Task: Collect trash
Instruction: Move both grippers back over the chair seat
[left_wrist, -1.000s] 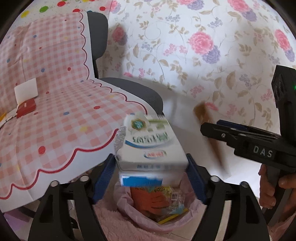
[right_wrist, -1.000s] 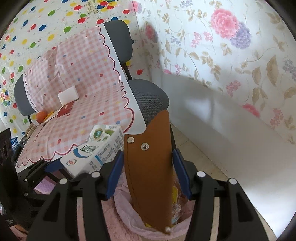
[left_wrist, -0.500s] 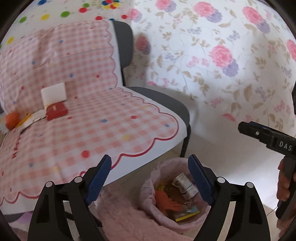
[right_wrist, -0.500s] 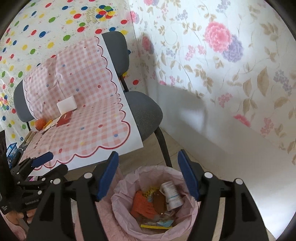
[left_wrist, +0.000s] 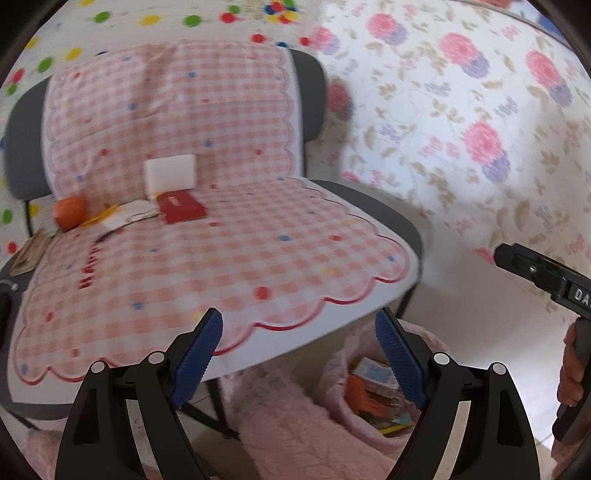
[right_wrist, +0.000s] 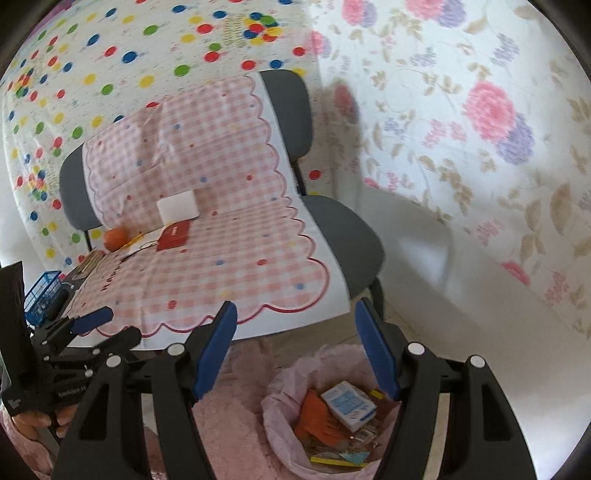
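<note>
A bin with a pink liner (right_wrist: 280, 384) stands on the floor in front of the chair, low in both views (left_wrist: 334, 373). In it lie a white and blue carton (right_wrist: 349, 406), an orange piece (right_wrist: 317, 417) and several wrappers. My right gripper (right_wrist: 295, 314) hangs open above the bin, nothing between its blue pads. My left gripper (left_wrist: 298, 325) is open and empty too, over the seat's front edge; it also shows at the left in the right wrist view (right_wrist: 109, 330). On the checked seat cloth (left_wrist: 240, 266) lie a red box (left_wrist: 181, 208), a white block (left_wrist: 170, 177), an orange (left_wrist: 69, 212) and papers (left_wrist: 122, 218).
The grey chair (right_wrist: 347, 236) stands against a dotted wall and a floral wall (right_wrist: 480, 129). A fluffy pink rug (left_wrist: 288, 424) lies beside the bin. A small blue basket (right_wrist: 40, 295) sits at the seat's left end. A hand (left_wrist: 570, 376) holds the right gripper's handle.
The carton has left my left gripper and the brown piece my right gripper; the carton now lies in the bin. Both grippers have risen and drawn back, showing more of the chair.
</note>
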